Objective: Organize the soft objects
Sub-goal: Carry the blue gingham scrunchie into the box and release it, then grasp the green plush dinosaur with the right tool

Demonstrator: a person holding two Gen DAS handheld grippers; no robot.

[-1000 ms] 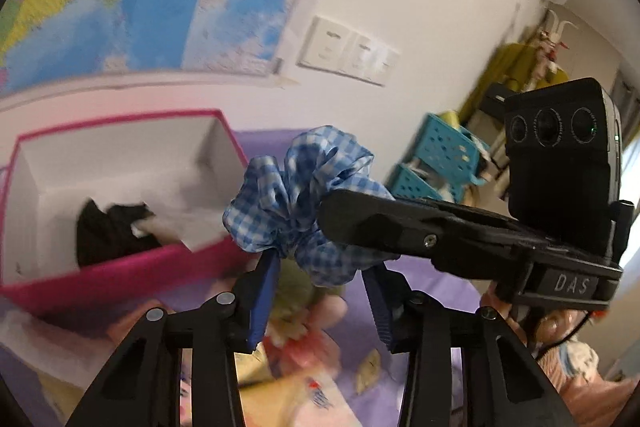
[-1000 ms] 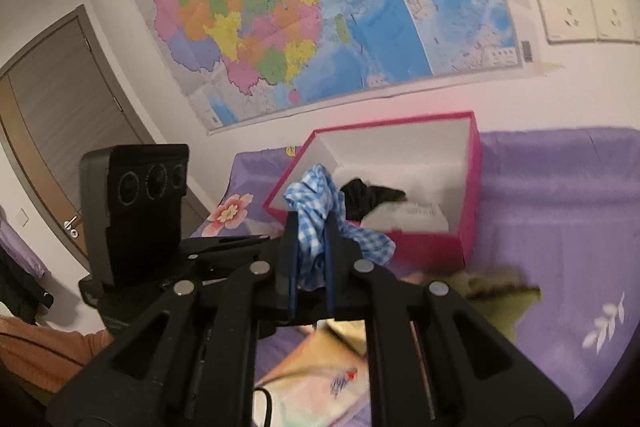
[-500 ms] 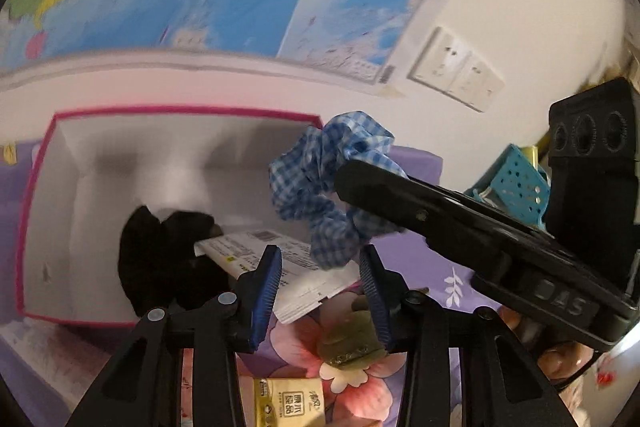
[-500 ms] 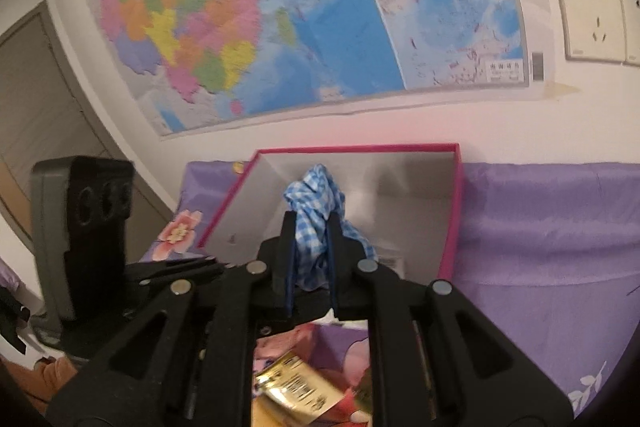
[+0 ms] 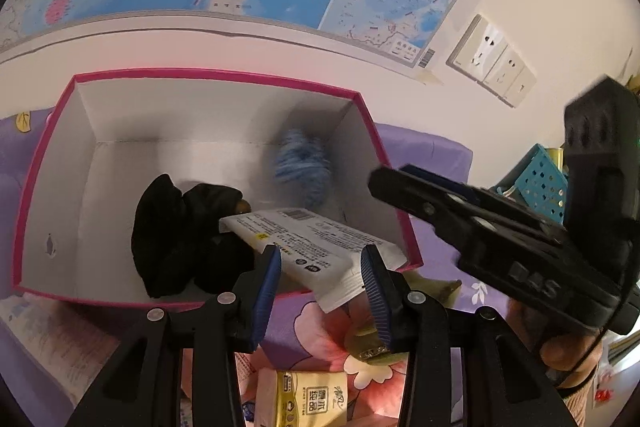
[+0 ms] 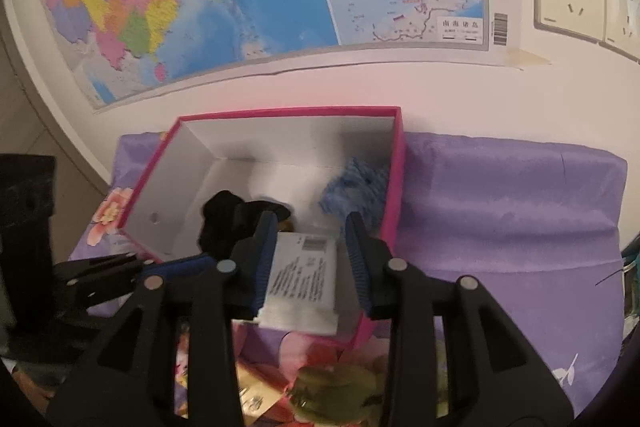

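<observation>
Hovering over the pink-rimmed white cardboard box, the right gripper has just been opening its jaws, which now stand apart with nothing between them. The blue-and-white gingham fabric scrunchie, blurred, sits in the box's far right corner, apparently just let go there for storage. Beside it lie a black soft bundle and a white printed packet propped over the near wall. The left gripper waits partly open and empty above the purple floral bedspread.
</observation>
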